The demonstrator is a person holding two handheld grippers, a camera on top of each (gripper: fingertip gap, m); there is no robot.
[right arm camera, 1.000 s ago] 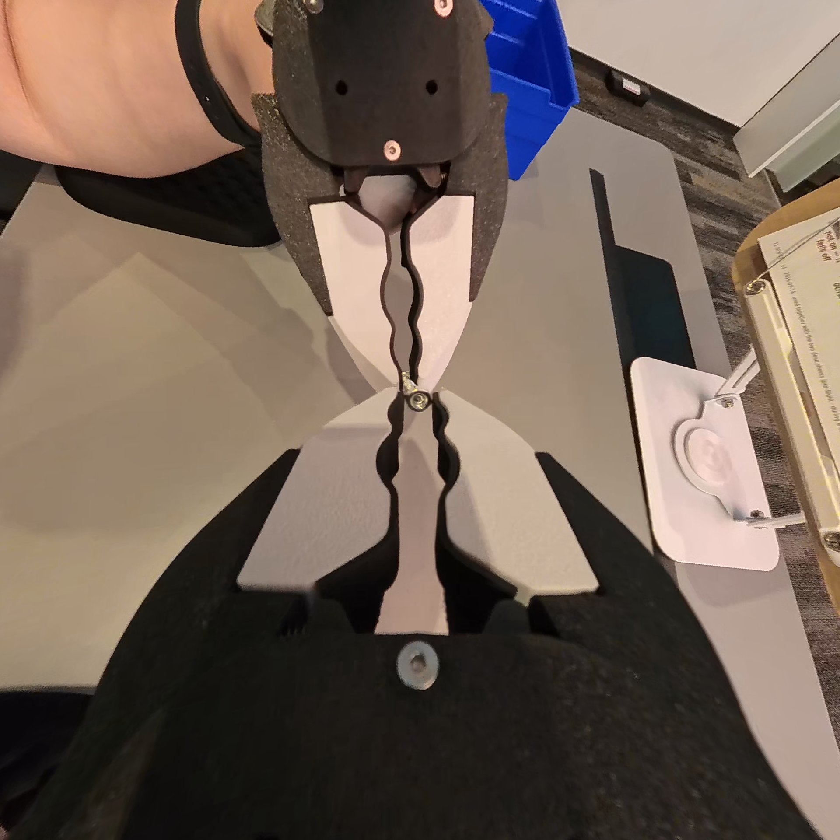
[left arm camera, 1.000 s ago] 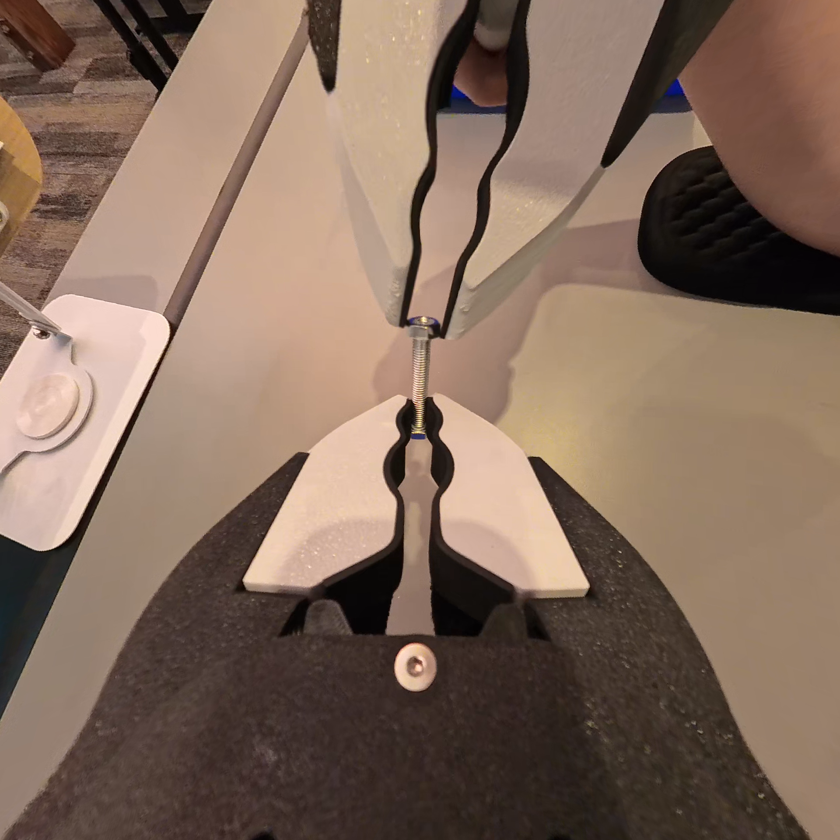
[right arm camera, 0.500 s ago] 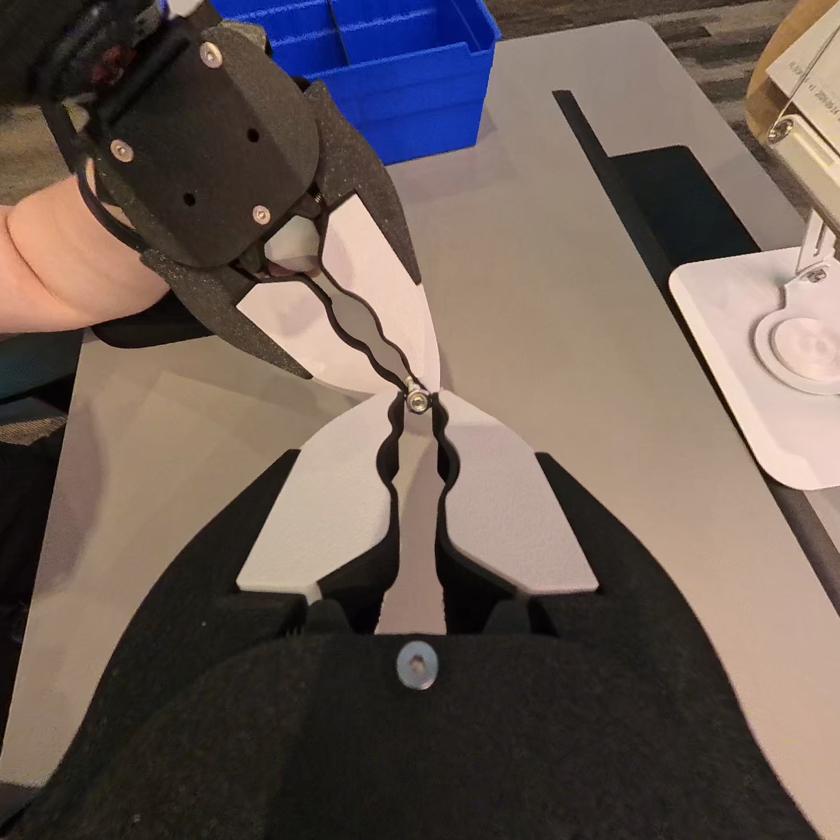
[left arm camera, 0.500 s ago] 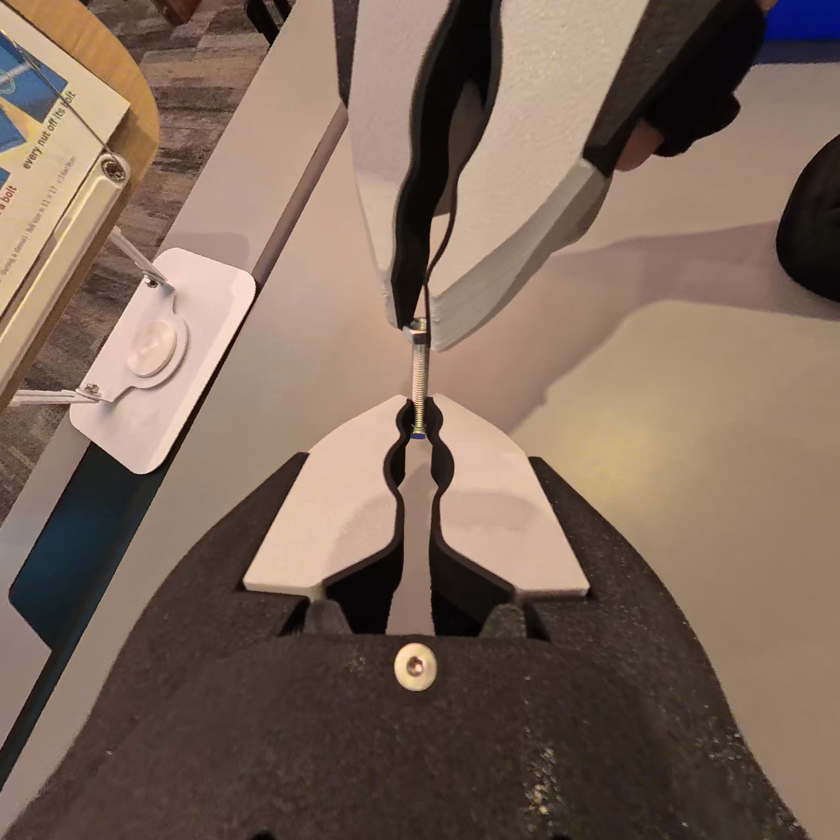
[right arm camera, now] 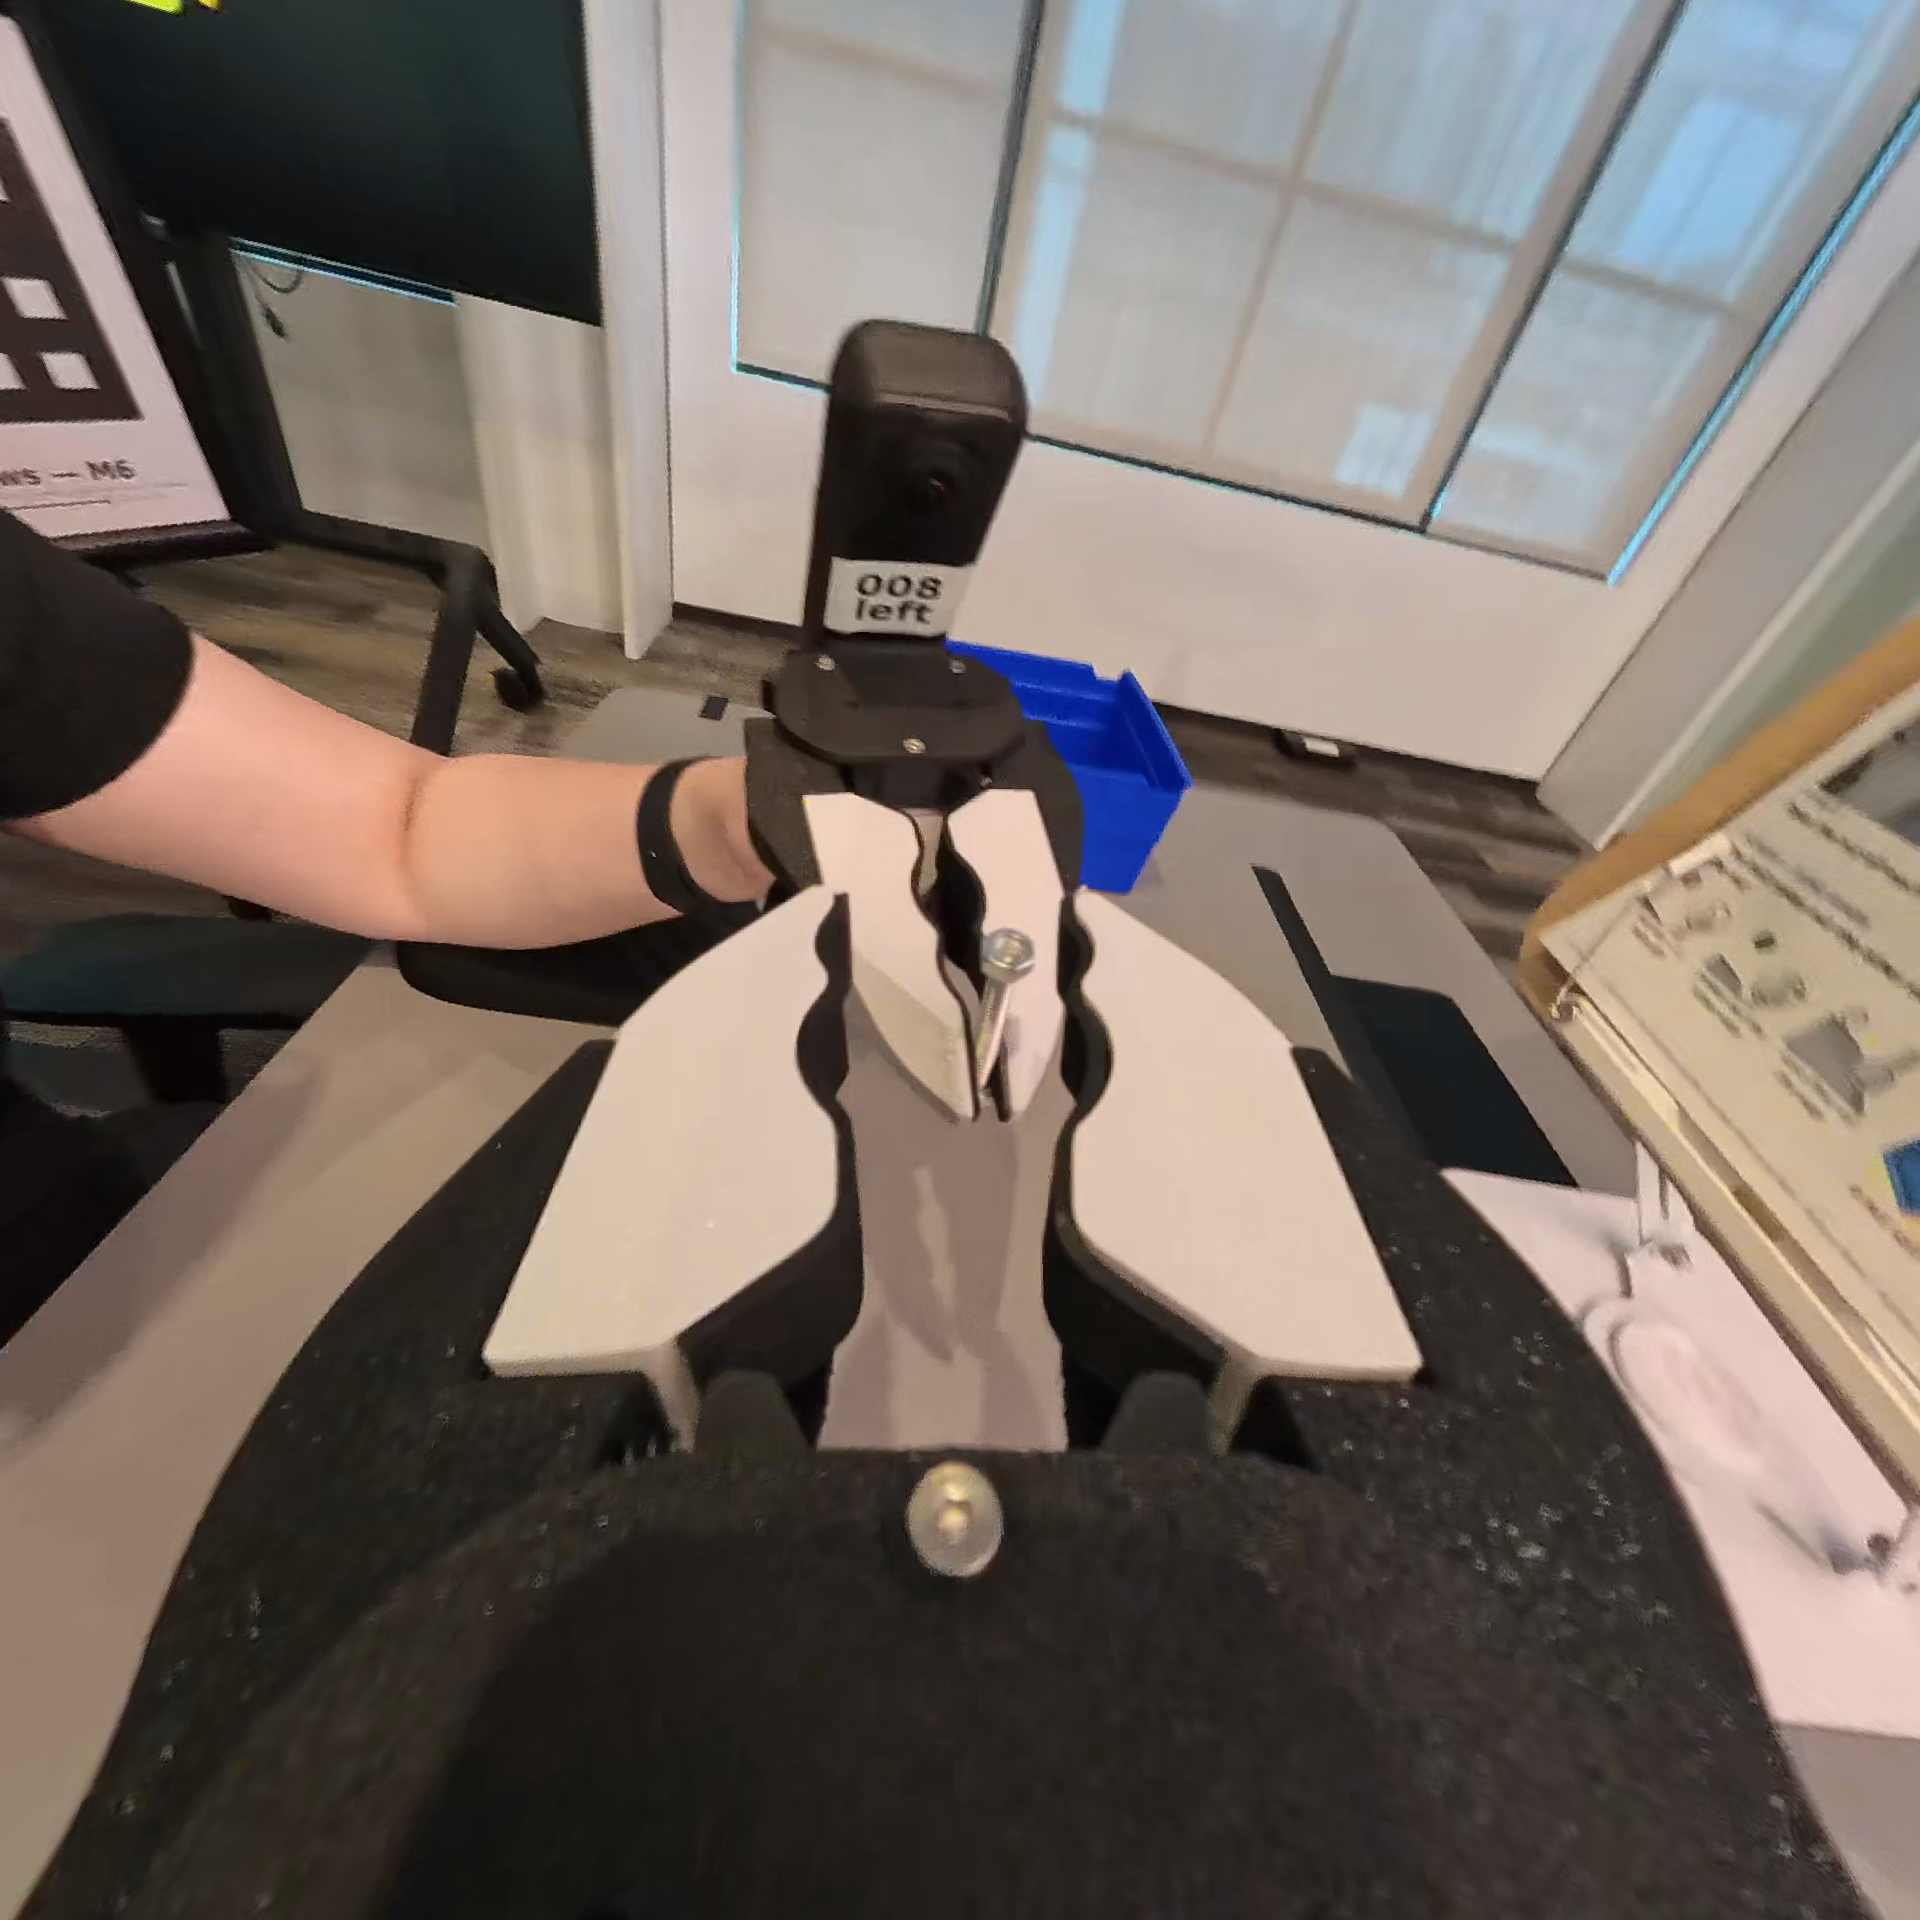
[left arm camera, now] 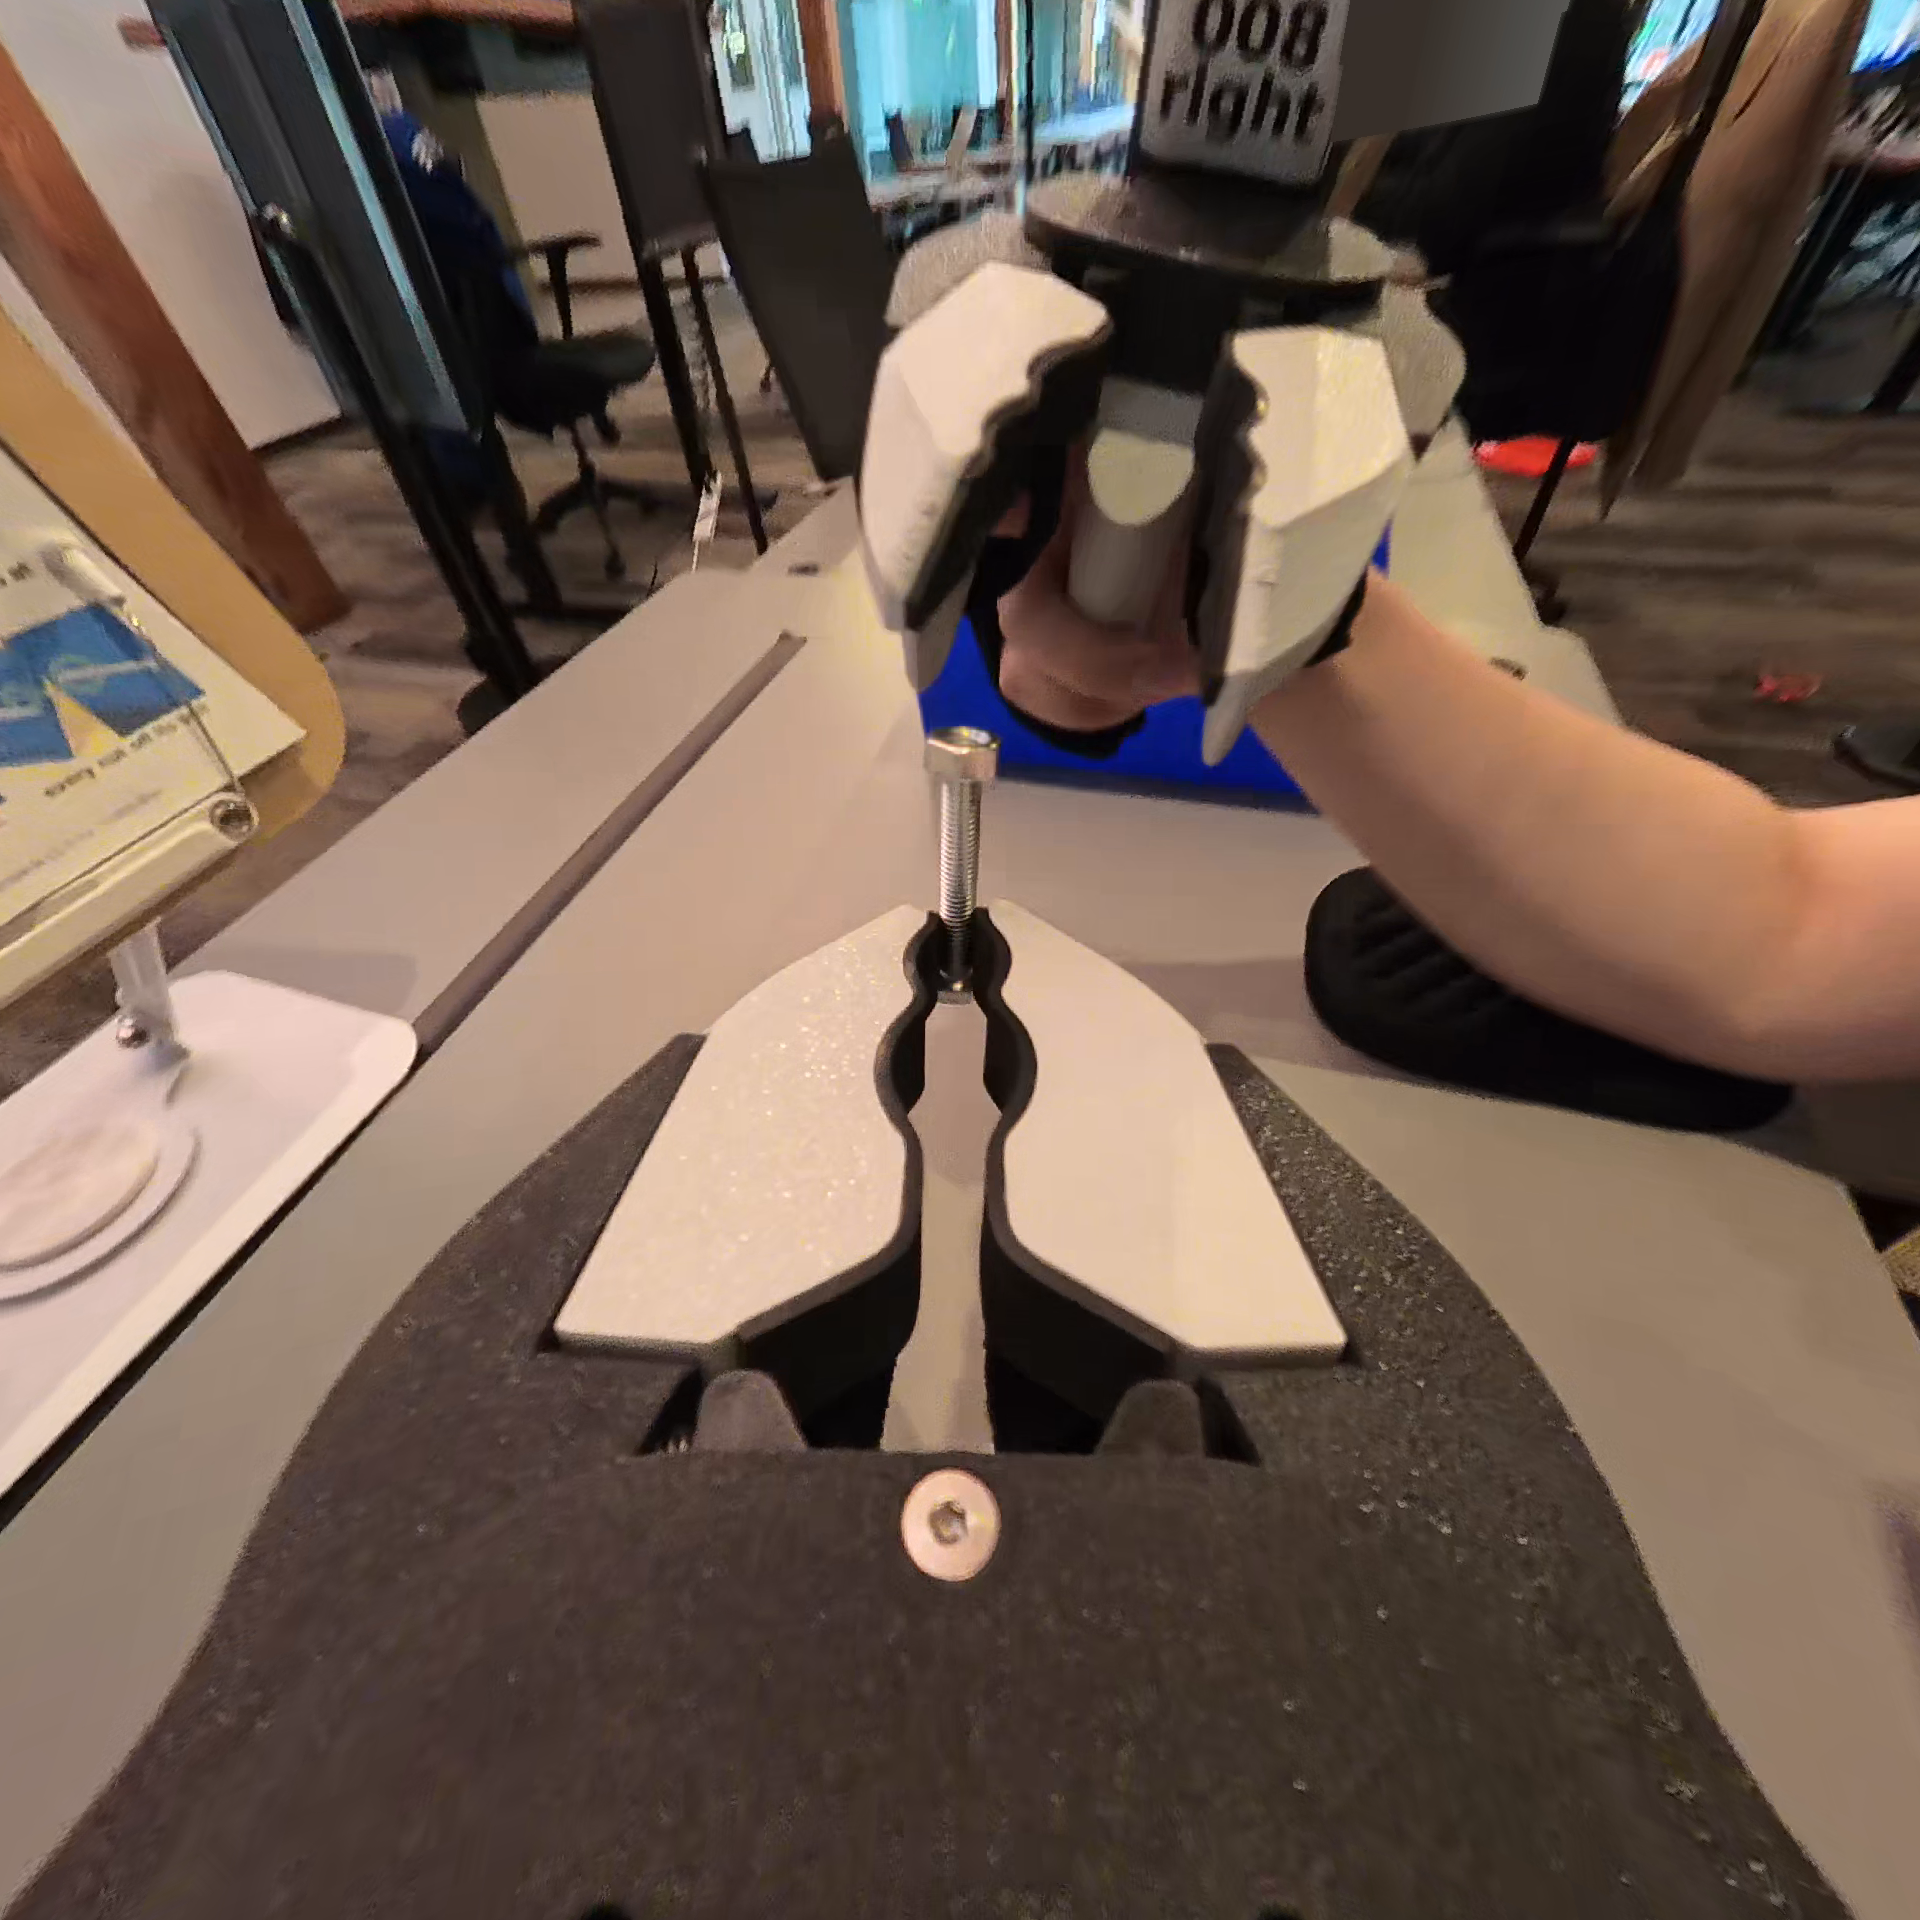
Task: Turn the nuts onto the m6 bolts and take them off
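A silver M6 bolt (left arm camera: pixel 960 831) stands up out of my left gripper (left arm camera: pixel 958 935), which is shut on its lower threaded end. A nut (left arm camera: pixel 956 985) seems to sit there between the jaws. My right gripper (left arm camera: pixel 1070 701) is open and empty, just above and behind the bolt head, apart from it. In the right wrist view my right gripper (right arm camera: pixel 951 914) is spread wide. My left gripper (right arm camera: pixel 977 1107) points toward it, with the bolt (right arm camera: pixel 1000 997) sticking out. A person's hands and forearms hold both grippers.
All of this is above a grey table (left arm camera: pixel 623 883). A blue bin (right arm camera: pixel 1091 769) stands behind the grippers. A tilted sign board (left arm camera: pixel 104 727) on a white base (left arm camera: pixel 208 1122) is at the table's side. A black padded rest (left arm camera: pixel 1455 1029) lies under the right forearm. Left tips to right tips: about 6 cm.
My right gripper has let go of the bolt head, opened and drawn back from it. The left gripper still holds the bolt. Both views have tilted up toward the room.
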